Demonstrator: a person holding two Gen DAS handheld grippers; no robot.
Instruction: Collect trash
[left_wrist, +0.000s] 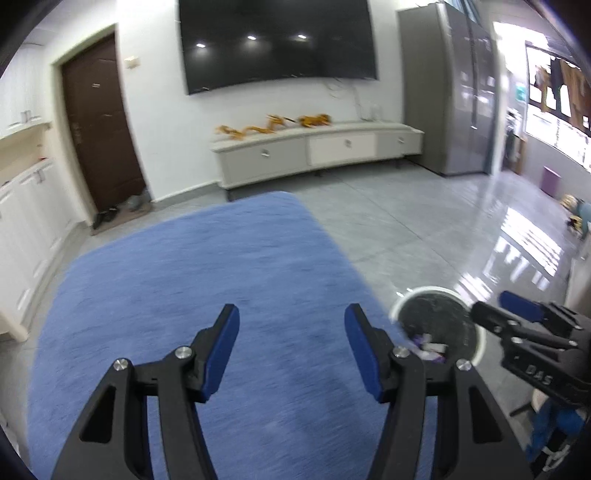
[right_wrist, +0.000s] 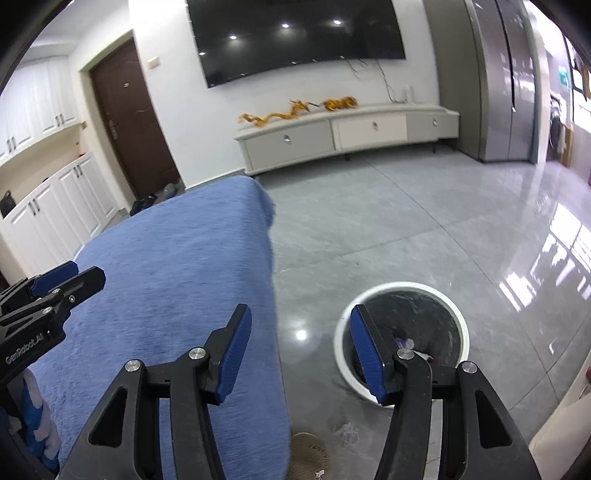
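We are holding the left tongs (left_wrist: 291, 334) released and empty over the blue cloth-covered worktop (left_wrist: 184, 295). The right tongs (right_wrist: 301, 338) are also hanging released, empty. Crumpled white and purple trash (left_wrist: 430, 347) is lying inside the white-rimmed round bin (right_wrist: 402, 288) on the grey tiled floor (right_wrist: 369, 221).

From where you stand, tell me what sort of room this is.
Most likely a home living room: a large wall-mounted TV hangs above a low media cabinet, a brown entry door has shoes beside it, and a white trash bin stands on the grey tiled floor.
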